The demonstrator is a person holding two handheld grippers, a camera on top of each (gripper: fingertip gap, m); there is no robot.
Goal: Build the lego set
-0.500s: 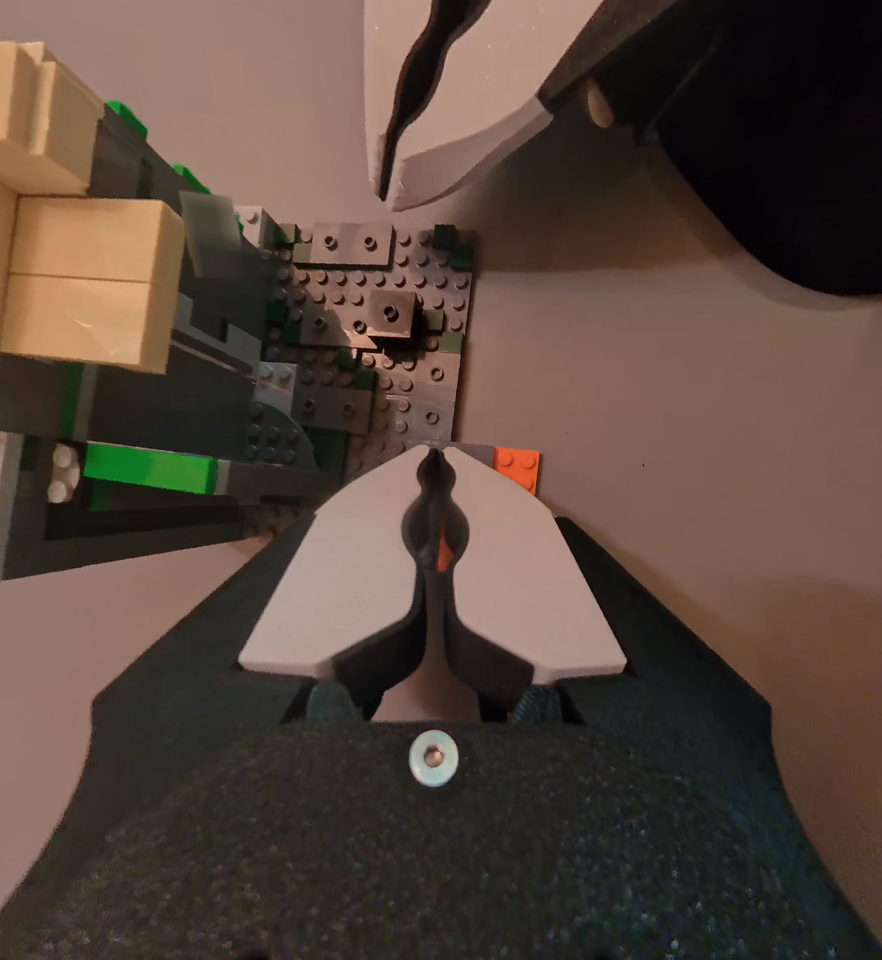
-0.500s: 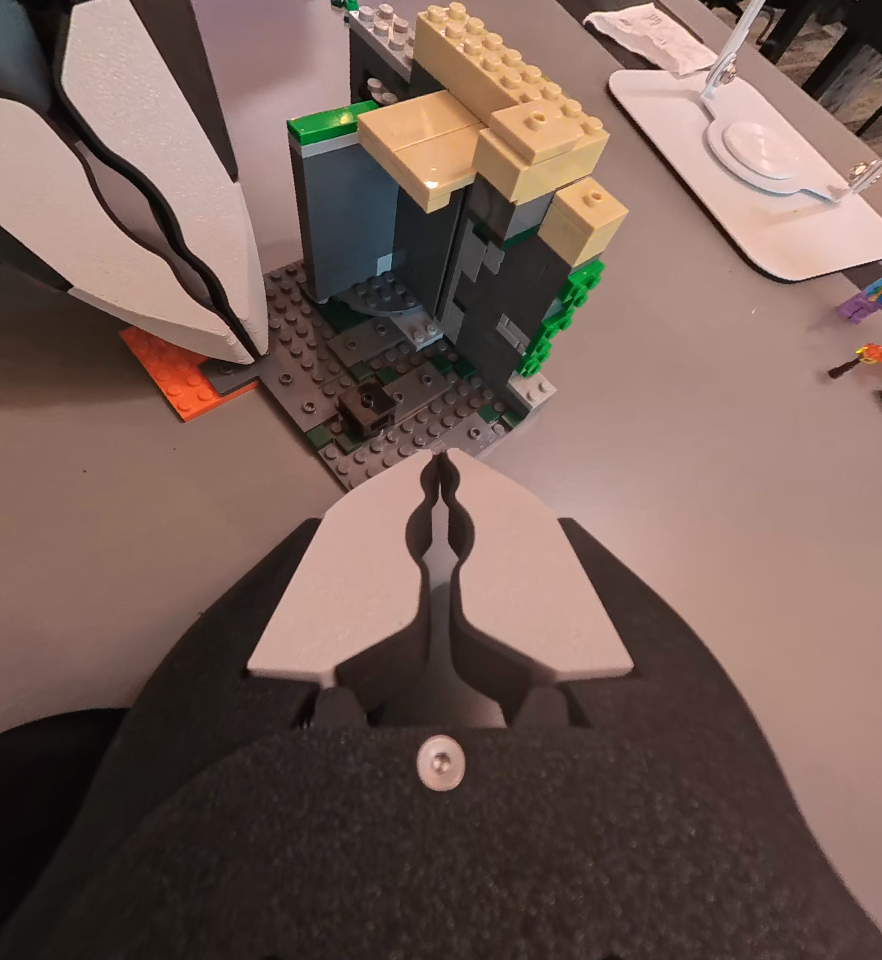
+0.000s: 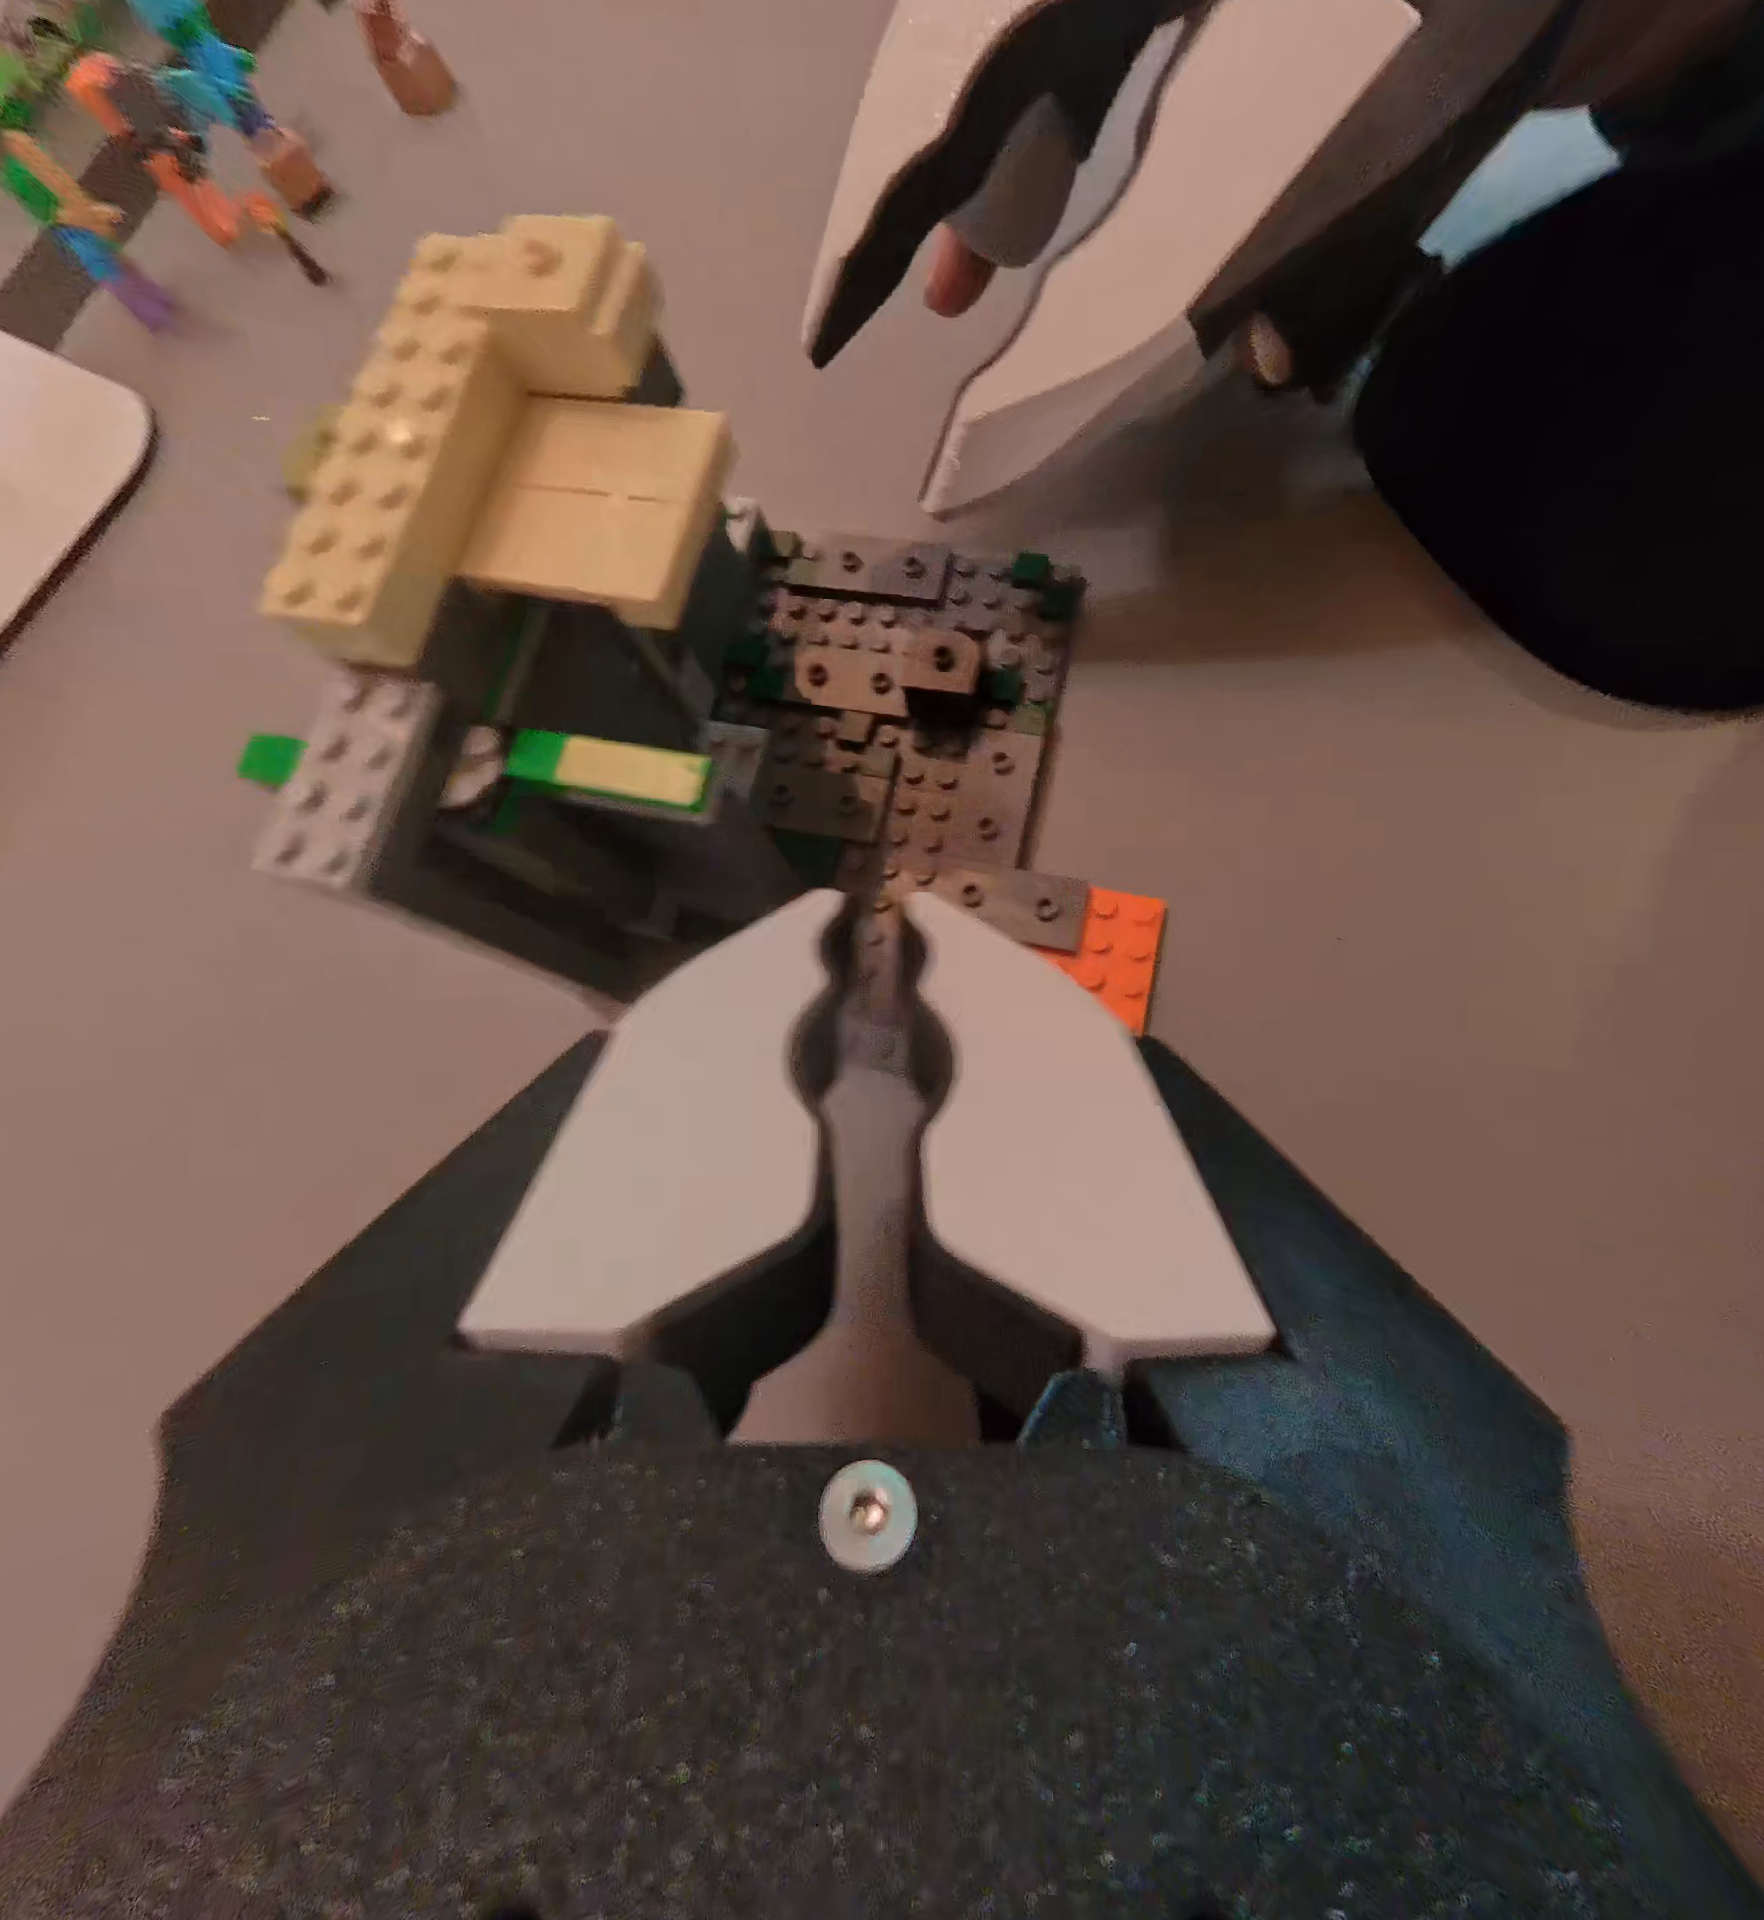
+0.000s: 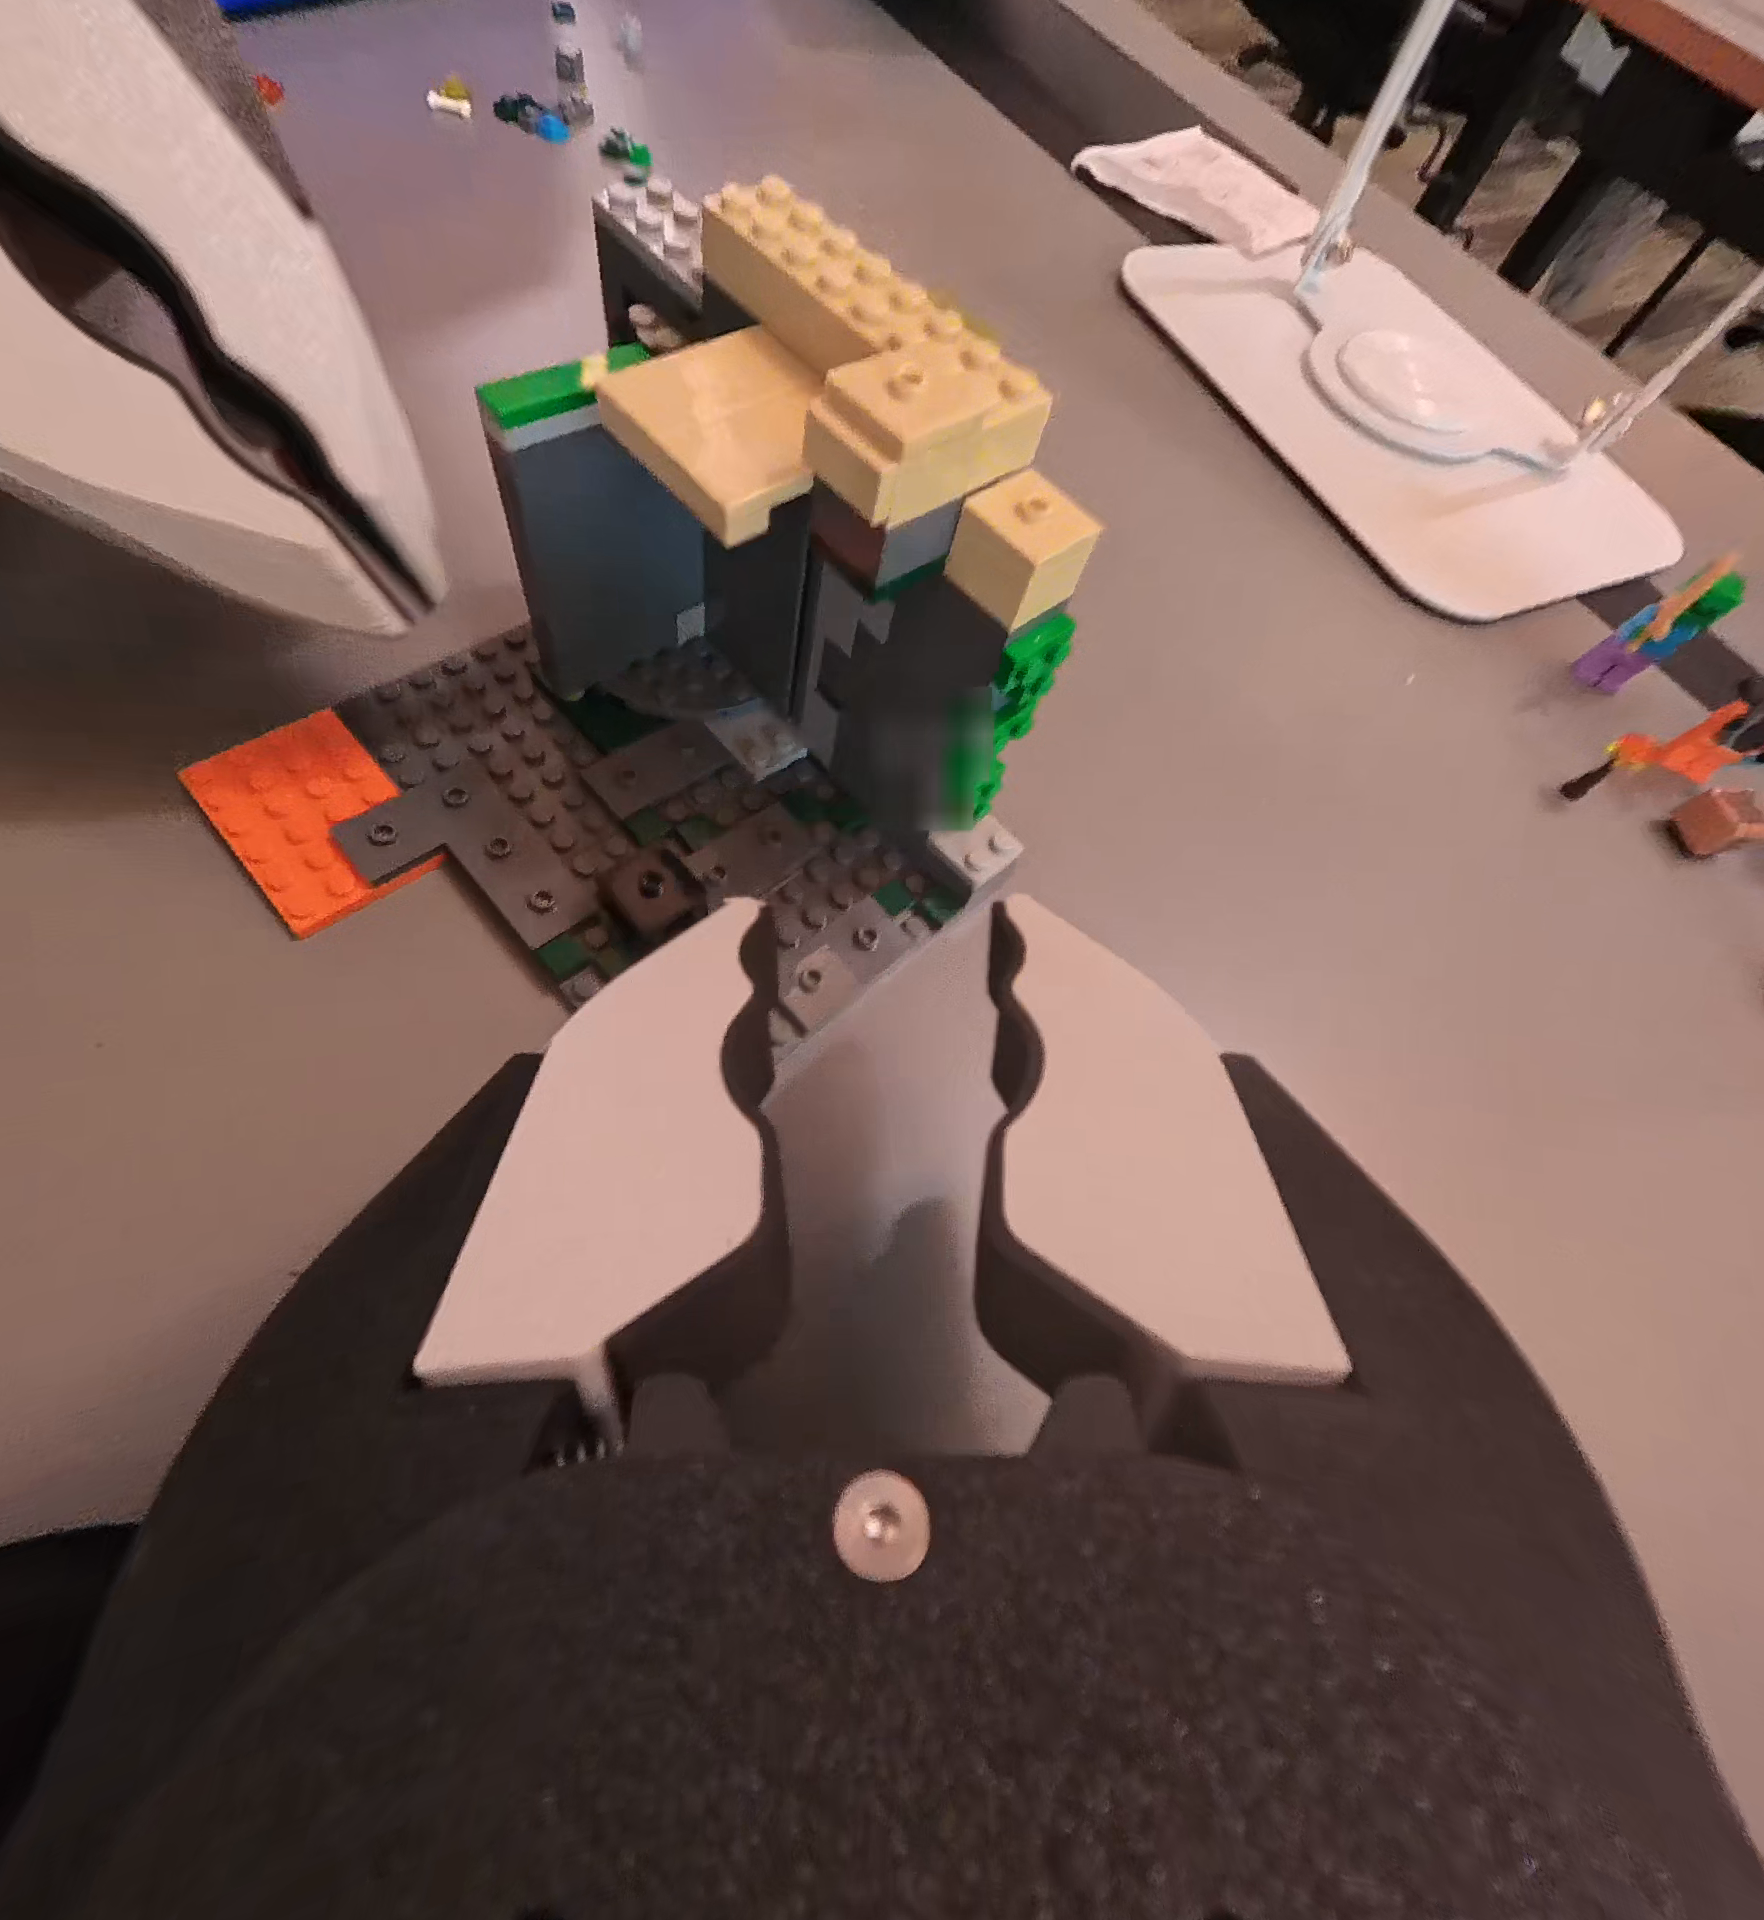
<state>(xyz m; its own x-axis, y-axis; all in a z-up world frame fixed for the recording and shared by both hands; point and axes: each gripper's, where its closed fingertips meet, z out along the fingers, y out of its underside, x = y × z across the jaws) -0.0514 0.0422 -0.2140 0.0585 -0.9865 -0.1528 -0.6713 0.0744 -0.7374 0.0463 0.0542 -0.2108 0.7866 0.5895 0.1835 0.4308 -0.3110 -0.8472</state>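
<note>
The lego build (image 4: 753, 582) stands on the grey table (image 4: 1273, 987) directly ahead of both grippers, its orange plate (image 4: 275, 800) at the dark baseplate's corner. Left gripper (image 3: 873, 904): slightly parted, grasping nothing visible. Right gripper (image 4: 873, 914): released, fingers wide, over the baseplate edge. Minifigures (image 4: 1730, 748) to its right are blurred.

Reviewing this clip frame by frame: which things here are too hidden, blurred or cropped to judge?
- Left gripper: left wrist view, motion blur; whether it pinches anything is unclear.
- Tower lower right face: right wrist view, smeared patch hides the bricks.
- Small figures: right wrist view, small, blurred, cut by the frame edge.
- Loose pieces: right wrist view, far off, too small to identify.
- Baseplate near corner: right wrist view, covered by the right gripper.
</note>
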